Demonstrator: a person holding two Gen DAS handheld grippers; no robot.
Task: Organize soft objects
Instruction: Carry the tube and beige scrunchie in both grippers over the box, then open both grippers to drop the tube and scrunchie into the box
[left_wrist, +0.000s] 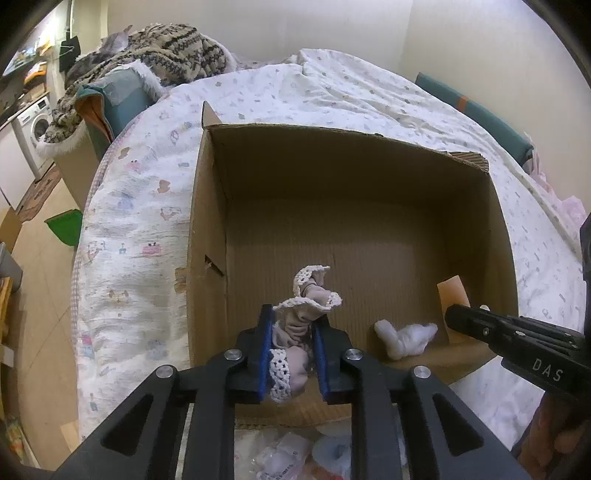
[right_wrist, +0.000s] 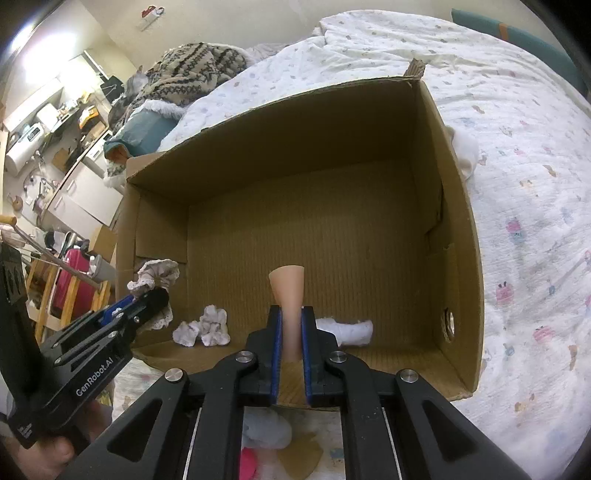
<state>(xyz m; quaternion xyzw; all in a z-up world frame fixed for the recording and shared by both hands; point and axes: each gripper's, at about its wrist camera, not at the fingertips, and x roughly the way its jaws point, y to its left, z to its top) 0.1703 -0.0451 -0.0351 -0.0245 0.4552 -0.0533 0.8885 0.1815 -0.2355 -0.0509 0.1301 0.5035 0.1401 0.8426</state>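
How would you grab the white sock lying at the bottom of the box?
I'd pinch the white sock at its thick bent middle, coming straight down from above. It lies flat and crumpled on the floor of the cardboard box near the front wall, so the walls block any sideways reach, and the bunched middle probably gives the pads the most cloth to hold.

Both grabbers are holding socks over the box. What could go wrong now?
The lacy sock sits loosely bunched between the left gripper's fingers near the box's front wall, so it might drop outside. The peach sock in the right gripper could land on the white sock, making a messy pile.
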